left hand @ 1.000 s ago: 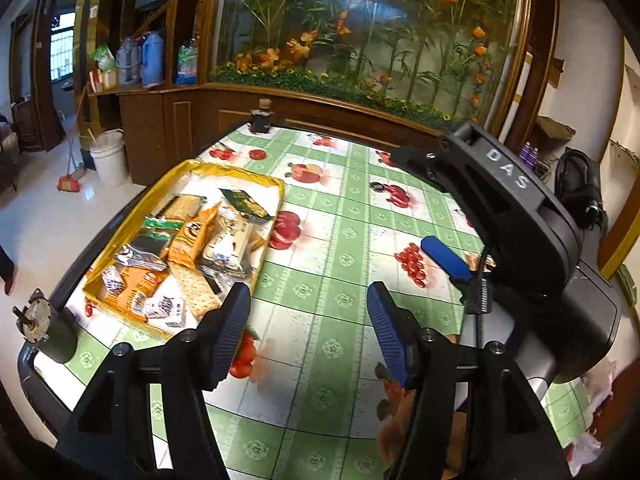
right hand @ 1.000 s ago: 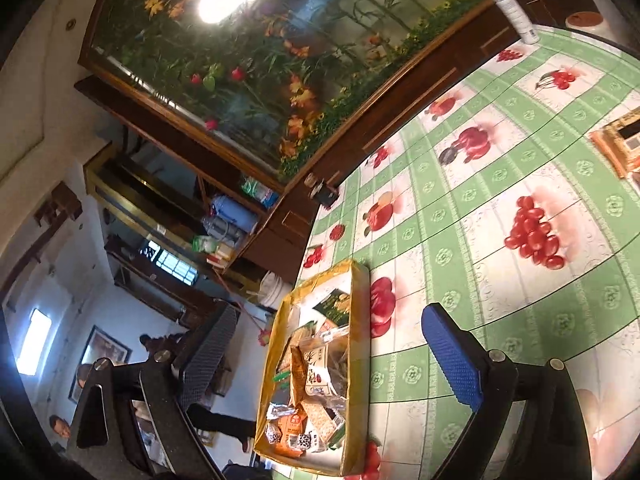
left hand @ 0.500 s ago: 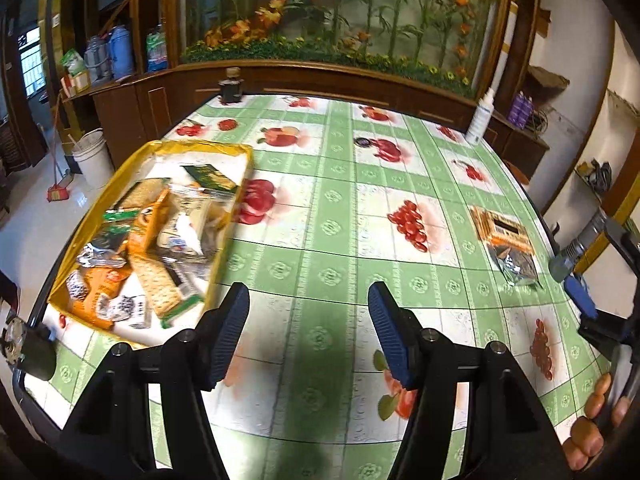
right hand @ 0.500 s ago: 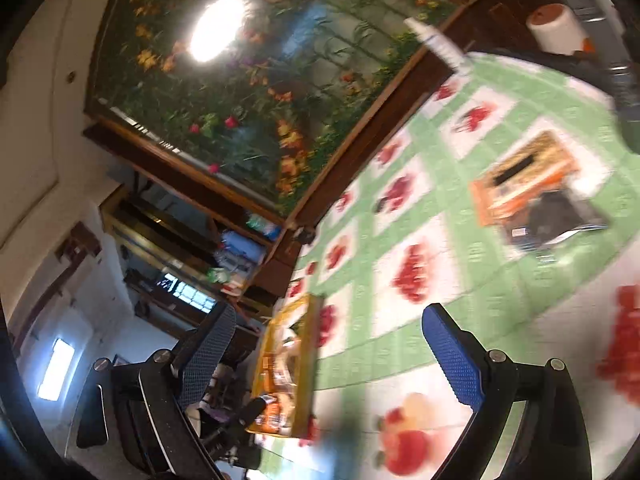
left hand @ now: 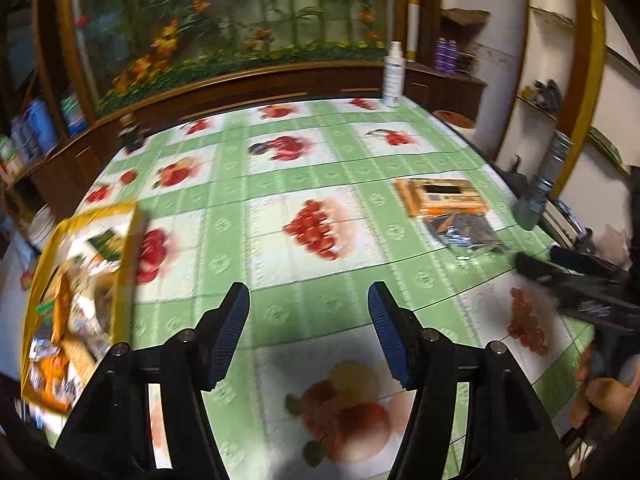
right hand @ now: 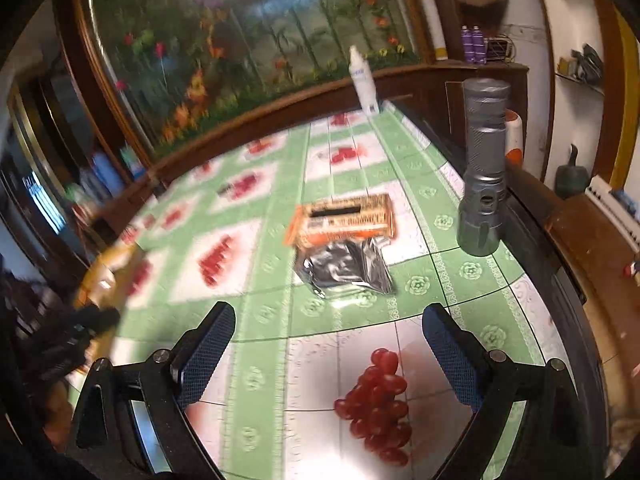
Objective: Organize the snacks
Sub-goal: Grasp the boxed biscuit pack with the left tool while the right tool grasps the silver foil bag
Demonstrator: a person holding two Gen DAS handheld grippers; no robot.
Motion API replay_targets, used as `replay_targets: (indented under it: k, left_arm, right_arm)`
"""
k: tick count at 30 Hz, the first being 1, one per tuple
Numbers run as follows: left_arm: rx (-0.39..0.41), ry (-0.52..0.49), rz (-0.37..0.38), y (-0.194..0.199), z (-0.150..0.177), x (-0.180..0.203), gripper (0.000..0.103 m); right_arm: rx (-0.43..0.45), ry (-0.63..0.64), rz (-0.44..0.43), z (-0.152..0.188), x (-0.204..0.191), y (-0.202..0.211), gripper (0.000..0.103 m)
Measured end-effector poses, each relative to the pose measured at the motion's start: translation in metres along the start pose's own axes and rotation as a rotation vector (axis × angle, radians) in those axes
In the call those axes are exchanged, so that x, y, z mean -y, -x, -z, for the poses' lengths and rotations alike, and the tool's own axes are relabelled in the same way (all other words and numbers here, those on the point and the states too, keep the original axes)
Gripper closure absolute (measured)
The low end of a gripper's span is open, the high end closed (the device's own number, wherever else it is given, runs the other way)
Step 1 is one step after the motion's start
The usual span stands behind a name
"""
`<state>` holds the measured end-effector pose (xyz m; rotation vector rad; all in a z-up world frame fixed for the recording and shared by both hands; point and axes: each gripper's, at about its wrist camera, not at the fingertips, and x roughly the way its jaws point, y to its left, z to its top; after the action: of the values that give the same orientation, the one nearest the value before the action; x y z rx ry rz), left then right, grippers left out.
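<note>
An orange snack packet and a dark silver foil packet lie side by side on the green fruit-print tablecloth, just ahead of my right gripper, which is open and empty. Both packets also show in the left wrist view, the orange one and the foil one, at the right. A yellow tray full of snack packets sits at the table's left edge. My left gripper is open and empty above the table's middle. The right gripper's body shows at the right edge.
A grey flashlight stands upright by the table's right edge, close to the packets. A white spray bottle stands at the far edge. A small dark bottle stands at the far left corner. Wooden cabinets surround the table.
Both grippers have swung right. The right gripper has dropped from a steep tilt to face the two loose packets. The tray has slid to the left view's edge.
</note>
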<state>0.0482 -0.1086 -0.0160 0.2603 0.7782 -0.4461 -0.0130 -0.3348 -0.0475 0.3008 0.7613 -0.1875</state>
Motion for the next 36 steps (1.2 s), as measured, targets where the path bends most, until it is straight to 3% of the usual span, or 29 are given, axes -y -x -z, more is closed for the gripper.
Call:
replay_targets:
  k: [3, 7, 11, 17, 22, 27, 29, 30, 31, 33, 36]
  left_arm:
    - [-0.005, -0.061, 0.048, -0.009, -0.013, 0.011, 0.042]
    - [-0.015, -0.110, 0.070, -0.024, -0.030, 0.017, 0.042]
    - [-0.041, -0.147, 0.096, -0.048, -0.046, 0.025, 0.037]
    - [-0.109, -0.289, 0.179, -0.087, -0.071, 0.051, 0.037]
    - [-0.093, -0.492, 0.225, -0.107, -0.087, 0.086, 0.037]
    - [-0.099, -0.692, 0.317, -0.127, -0.094, 0.121, 0.037]
    - [-0.088, -0.779, 0.316, -0.134, -0.092, 0.135, 0.037]
    - [-0.091, -0.826, 0.316, -0.138, -0.090, 0.141, 0.037]
    - [-0.093, -0.879, 0.308, -0.144, -0.088, 0.149, 0.037]
    - [-0.093, -0.942, 0.279, -0.155, -0.086, 0.161, 0.037]
    - [-0.117, -0.983, 0.261, -0.170, -0.086, 0.174, 0.036]
  right_arm:
    - [-0.075, 0.038, 0.046, -0.002, -0.005, -0.033, 0.007]
    - [-0.106, 0.062, 0.097, -0.008, -0.006, -0.062, 0.007]
    - [-0.137, 0.047, 0.111, -0.022, -0.001, -0.086, 0.007]
    - [-0.179, 0.059, 0.120, -0.028, 0.004, -0.104, 0.007]
    - [-0.149, 0.031, 0.082, -0.023, 0.020, -0.082, 0.032]
    - [-0.102, -0.008, 0.042, -0.014, 0.033, -0.051, 0.036]
    - [-0.088, -0.024, 0.017, -0.010, 0.035, -0.040, 0.037]
    - [-0.084, -0.032, 0.009, -0.007, 0.036, -0.035, 0.043]
    - [-0.086, -0.036, 0.008, -0.006, 0.037, -0.032, 0.068]
    - [-0.101, -0.056, -0.002, -0.001, 0.041, -0.030, 0.070]
    - [-0.117, -0.035, 0.028, 0.003, 0.039, -0.036, 0.064]
